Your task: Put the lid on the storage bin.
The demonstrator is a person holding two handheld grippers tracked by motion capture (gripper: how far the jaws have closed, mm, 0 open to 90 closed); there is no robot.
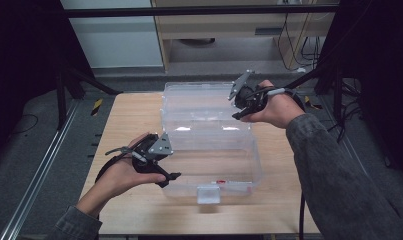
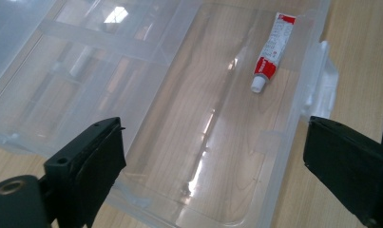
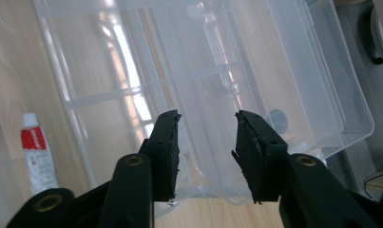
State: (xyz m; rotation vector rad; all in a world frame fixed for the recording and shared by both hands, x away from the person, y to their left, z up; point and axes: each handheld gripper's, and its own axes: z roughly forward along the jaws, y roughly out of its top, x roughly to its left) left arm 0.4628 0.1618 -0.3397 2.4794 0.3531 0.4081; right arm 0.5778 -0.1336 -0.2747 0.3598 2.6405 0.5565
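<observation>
High view overhead, facing forward-down; both gripper views close, angled down — all share clear box (image 1: 211,145).

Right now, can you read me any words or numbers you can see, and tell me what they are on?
None can be read.
Red and white tube in the clear plastic box: it has printing, too small and blurred to read.
Box, table: no words or signs.

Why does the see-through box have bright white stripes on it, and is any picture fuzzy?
Left gripper view: lamps glare off the clear box near the tube. Right gripper view: a bright streak on the lid, slightly soft. High view: dim, dark surroundings, small glints.
</observation>
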